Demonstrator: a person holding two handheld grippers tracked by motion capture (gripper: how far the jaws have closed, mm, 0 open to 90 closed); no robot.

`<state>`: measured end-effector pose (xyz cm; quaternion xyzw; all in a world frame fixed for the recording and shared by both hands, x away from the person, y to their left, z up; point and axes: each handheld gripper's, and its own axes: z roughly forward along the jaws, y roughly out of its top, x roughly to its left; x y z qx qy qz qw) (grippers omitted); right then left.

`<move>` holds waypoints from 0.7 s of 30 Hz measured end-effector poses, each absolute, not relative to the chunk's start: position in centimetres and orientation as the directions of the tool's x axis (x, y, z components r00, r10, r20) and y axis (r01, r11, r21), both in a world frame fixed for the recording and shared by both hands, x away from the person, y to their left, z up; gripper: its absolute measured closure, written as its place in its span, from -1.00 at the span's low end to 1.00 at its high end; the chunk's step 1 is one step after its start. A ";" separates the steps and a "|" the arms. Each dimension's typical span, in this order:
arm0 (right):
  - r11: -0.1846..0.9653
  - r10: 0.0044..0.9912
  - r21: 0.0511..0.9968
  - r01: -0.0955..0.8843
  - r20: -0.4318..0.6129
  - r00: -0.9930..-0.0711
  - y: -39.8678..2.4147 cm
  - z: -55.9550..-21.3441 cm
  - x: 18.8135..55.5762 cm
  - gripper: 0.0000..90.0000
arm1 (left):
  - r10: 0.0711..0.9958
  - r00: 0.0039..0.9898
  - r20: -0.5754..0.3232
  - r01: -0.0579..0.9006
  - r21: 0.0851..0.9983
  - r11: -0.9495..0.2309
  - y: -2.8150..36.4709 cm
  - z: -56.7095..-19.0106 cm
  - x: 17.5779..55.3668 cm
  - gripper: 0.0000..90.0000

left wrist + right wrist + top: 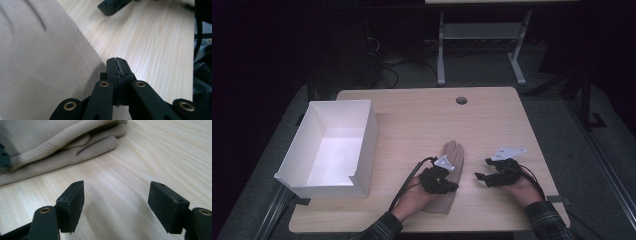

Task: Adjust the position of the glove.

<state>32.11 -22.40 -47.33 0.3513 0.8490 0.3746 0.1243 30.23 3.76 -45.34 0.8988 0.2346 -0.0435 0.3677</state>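
Looking down from the high view, a beige glove (452, 172) lies near the tabletop's (422, 115) front edge, the left tool (451, 186) over it. Its own view shows jaws clenched on nothing beside the glove (37, 65). The right tool (116, 205) gapes released; a shallow pinch could slip off the fabric (57, 147).

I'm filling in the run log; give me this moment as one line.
left tool: shut, empty, at glove edge | right tool: open, empty, beside glove | box: empty, on table
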 end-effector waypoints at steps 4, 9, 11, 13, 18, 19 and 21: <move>0.473 0.698 0.721 0.506 0.043 -0.715 -22.6 -47.6 32.3 -0.42 | 0.396 0.891 -0.224 0.442 0.633 -0.636 4.7 -45.2 30.1 0.99; 0.470 0.705 0.721 0.509 0.040 -0.708 -22.7 -47.7 32.4 -0.43 | 0.411 0.882 -0.231 0.459 0.621 -0.635 5.8 -45.1 30.1 0.99; 0.475 0.707 0.716 0.512 0.036 -0.706 -22.7 -47.8 32.5 -0.45 | 0.412 0.883 -0.225 0.457 0.617 -0.641 6.0 -45.2 30.1 0.99; 0.469 0.711 0.717 0.517 0.041 -0.702 -22.7 -47.8 32.5 -0.46 | 0.416 0.882 -0.223 0.458 0.616 -0.641 6.3 -45.2 30.1 0.99; 0.464 0.716 0.720 0.516 0.039 -0.697 -22.8 -47.9 32.5 -0.52 | 0.431 0.880 -0.198 0.456 0.604 -0.653 7.7 -45.1 30.1 0.99; 0.463 0.716 0.721 0.516 0.039 -0.697 -22.8 -48.0 32.6 -0.53 | 0.439 0.878 -0.192 0.458 0.604 -0.652 8.1 -45.0 30.1 1.00; 0.461 0.717 0.724 0.514 0.038 -0.696 -22.8 -48.0 32.6 -0.56 | 0.451 0.875 -0.179 0.460 0.601 -0.654 8.8 -45.0 30.1 1.00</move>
